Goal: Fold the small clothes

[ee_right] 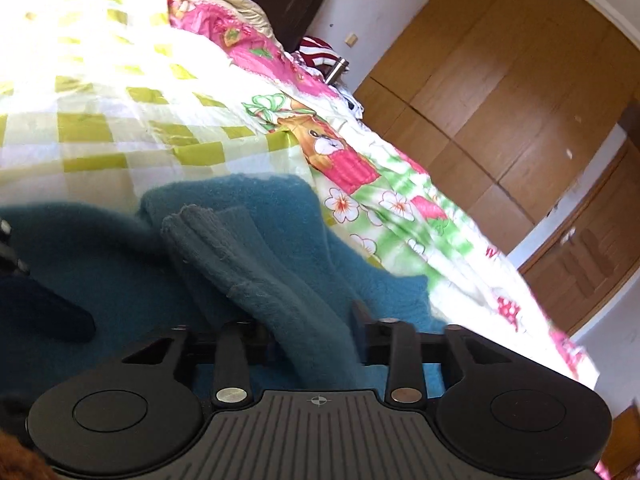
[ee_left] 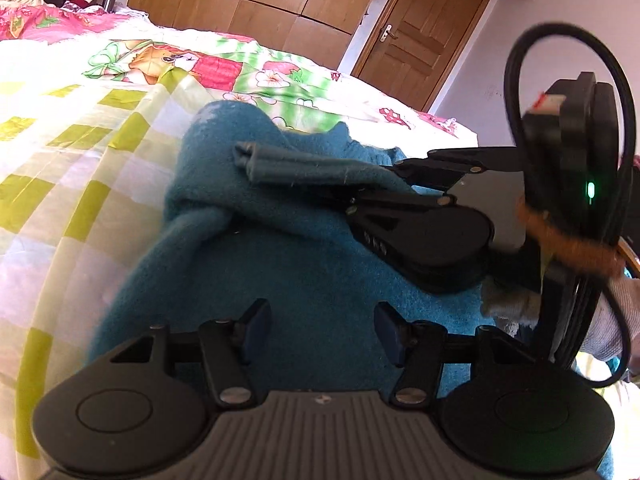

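Observation:
A teal fleece garment (ee_left: 304,256) lies bunched on the bed; it also shows in the right wrist view (ee_right: 120,264). My left gripper (ee_left: 320,330) is open and empty, low over the garment's near part. My right gripper (ee_left: 380,184) comes in from the right and is shut on the garment's sleeve (ee_left: 288,162), holding it above the body of the garment. In the right wrist view the sleeve (ee_right: 248,264) runs forward from between the right gripper's (ee_right: 316,332) fingers, its ribbed cuff (ee_right: 188,220) at the far end.
The bed has a yellow-green checked sheet (ee_left: 80,152) and a pink flowered quilt (ee_left: 280,76). A wooden wardrobe (ee_left: 248,4) and a door (ee_left: 424,36) stand behind the bed. A black cable (ee_left: 576,92) loops over the right gripper's body.

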Available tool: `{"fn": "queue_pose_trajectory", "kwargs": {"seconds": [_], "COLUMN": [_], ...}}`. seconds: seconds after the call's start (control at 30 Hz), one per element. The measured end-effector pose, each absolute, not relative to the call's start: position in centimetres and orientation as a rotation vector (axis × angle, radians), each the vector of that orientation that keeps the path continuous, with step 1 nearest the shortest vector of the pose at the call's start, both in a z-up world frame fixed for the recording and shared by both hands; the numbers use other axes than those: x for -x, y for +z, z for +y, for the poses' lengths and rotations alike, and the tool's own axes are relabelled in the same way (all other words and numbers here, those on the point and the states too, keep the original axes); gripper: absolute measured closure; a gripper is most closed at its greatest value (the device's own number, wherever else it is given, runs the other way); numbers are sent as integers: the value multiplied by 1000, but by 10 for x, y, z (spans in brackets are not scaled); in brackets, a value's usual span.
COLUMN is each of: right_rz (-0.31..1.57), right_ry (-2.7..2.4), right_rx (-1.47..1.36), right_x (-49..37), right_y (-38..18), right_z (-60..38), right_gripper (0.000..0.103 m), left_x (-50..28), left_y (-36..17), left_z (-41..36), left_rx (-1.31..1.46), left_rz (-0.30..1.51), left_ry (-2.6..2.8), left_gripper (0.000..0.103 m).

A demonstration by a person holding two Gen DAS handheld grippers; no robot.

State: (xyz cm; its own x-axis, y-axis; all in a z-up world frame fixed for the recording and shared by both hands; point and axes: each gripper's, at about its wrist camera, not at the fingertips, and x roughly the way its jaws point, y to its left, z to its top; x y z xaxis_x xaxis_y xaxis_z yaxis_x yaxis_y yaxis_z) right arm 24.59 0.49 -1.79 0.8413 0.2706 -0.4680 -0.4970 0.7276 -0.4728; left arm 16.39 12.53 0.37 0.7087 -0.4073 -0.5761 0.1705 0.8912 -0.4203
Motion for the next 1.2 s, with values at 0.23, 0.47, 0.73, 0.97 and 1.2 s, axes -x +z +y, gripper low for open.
{"fn": "queue_pose_trajectory", "kwargs": {"seconds": [0.23, 0.47, 0.73, 0.97, 1.2], "right_rz": [348, 570, 489, 606, 719], "right_ry": [274, 503, 526, 679, 624], "right_rx": [162, 456, 370, 306, -13], "right_x": [-275, -286, -252, -241, -276], "right_y": [50, -14, 8, -2, -13], "right_z": [-37, 25, 0, 33, 37], "right_gripper": [93, 85, 78, 70, 49], "left_x": [-158, -151, -119, -104, -98], "left_y": [8, 3, 11, 19, 15], "left_z": [129, 118, 143, 157, 166], "left_rx": [331, 178, 164, 177, 165], "left_rz": [678, 712, 740, 680, 696], "left_ry": [-324, -280, -164, -59, -26], "left_gripper": [34, 34, 32, 33, 33]}}
